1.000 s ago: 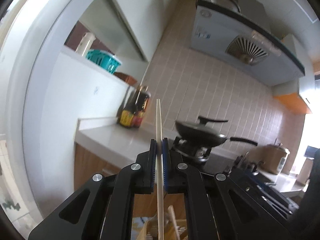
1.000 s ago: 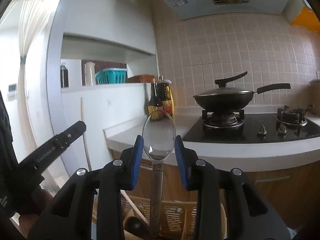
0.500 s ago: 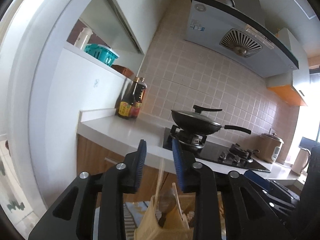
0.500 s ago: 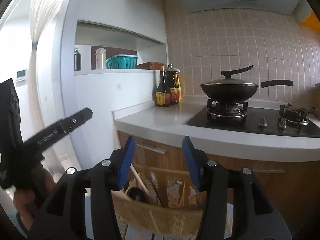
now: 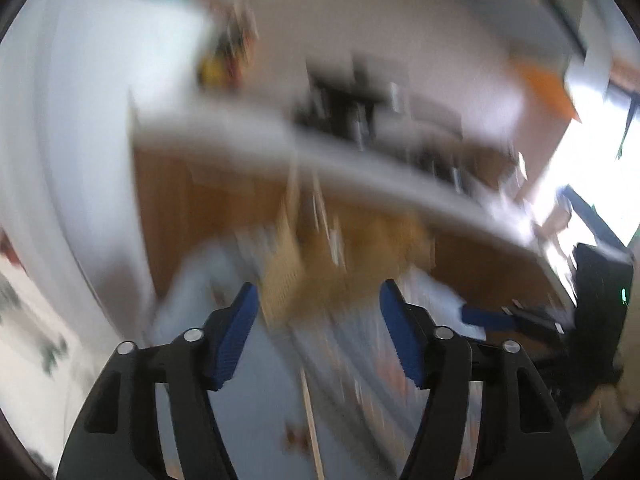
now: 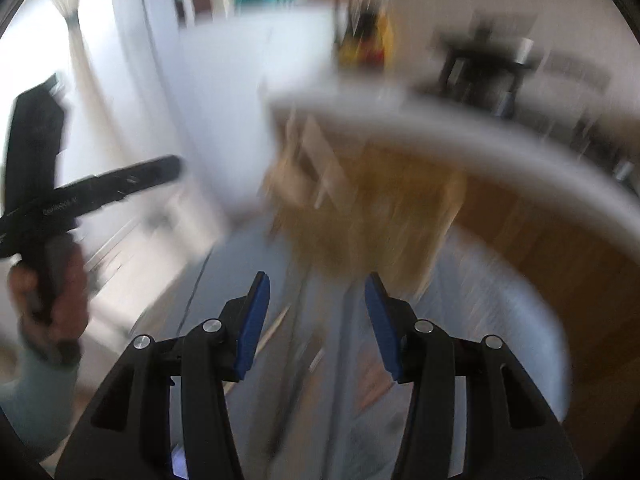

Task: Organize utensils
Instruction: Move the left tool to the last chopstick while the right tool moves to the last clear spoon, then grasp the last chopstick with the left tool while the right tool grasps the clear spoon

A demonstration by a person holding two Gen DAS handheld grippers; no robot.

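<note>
Both views are heavily blurred by motion. A tan woven basket (image 5: 320, 276) stands on a pale patterned cloth, with pale sticks (image 5: 294, 192) rising out of it. My left gripper (image 5: 318, 292) points down at the basket; its jaws are opening with nothing between the blue pads. A wooden chopstick (image 5: 312, 420) lies on the cloth below it. In the right wrist view the basket (image 6: 360, 208) sits beyond my right gripper (image 6: 317, 280), which is open and empty. Another pale stick (image 6: 276, 328) lies on the cloth near its left finger.
A white countertop (image 6: 460, 136) over wooden cabinet fronts (image 5: 208, 208) curves behind the basket, with sauce bottles (image 6: 366, 44) and a black stove (image 6: 484, 64) on it. The left gripper's black body (image 6: 120, 188) and the hand holding it (image 6: 56, 292) show at the left.
The left gripper let go of the chopstick and the right let go of the metal spoon. Both sets of jaws have spread, and both views have swung downward onto the basket and cloth.
</note>
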